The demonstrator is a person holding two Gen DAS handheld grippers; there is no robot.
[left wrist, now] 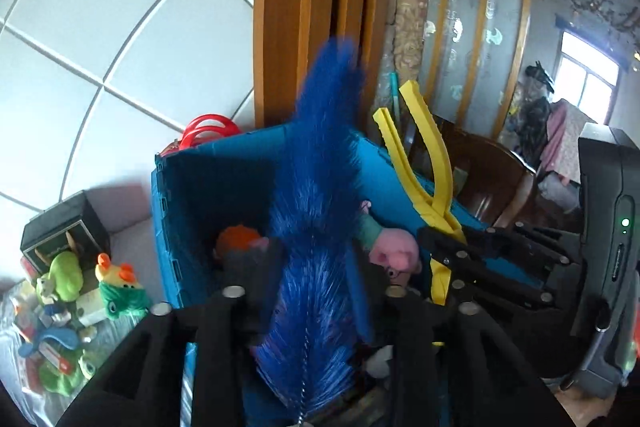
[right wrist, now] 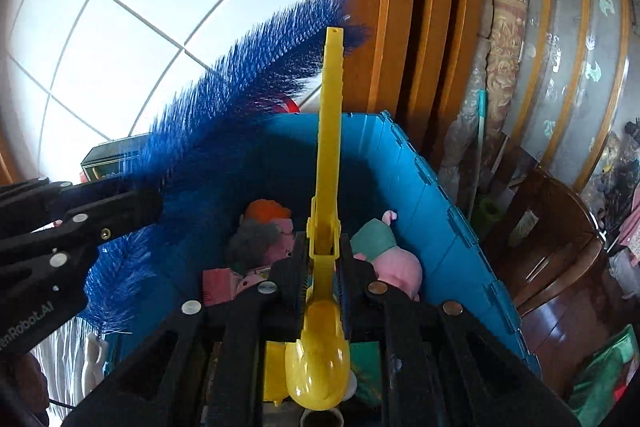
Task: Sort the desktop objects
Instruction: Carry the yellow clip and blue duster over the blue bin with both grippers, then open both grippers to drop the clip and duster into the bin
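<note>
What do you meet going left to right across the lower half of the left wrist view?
Green stuffed toys → blue bin → orange toy → blue brush held by the left gripper → pink pig toy → yellow tongs held by the right gripper.

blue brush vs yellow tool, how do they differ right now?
The blue brush is bristly on a twisted wire stem; the yellow tool is smooth, rigid plastic. The brush sits in the left gripper, the tool in the right gripper. Both are clamped and point up above the blue bin.
</note>
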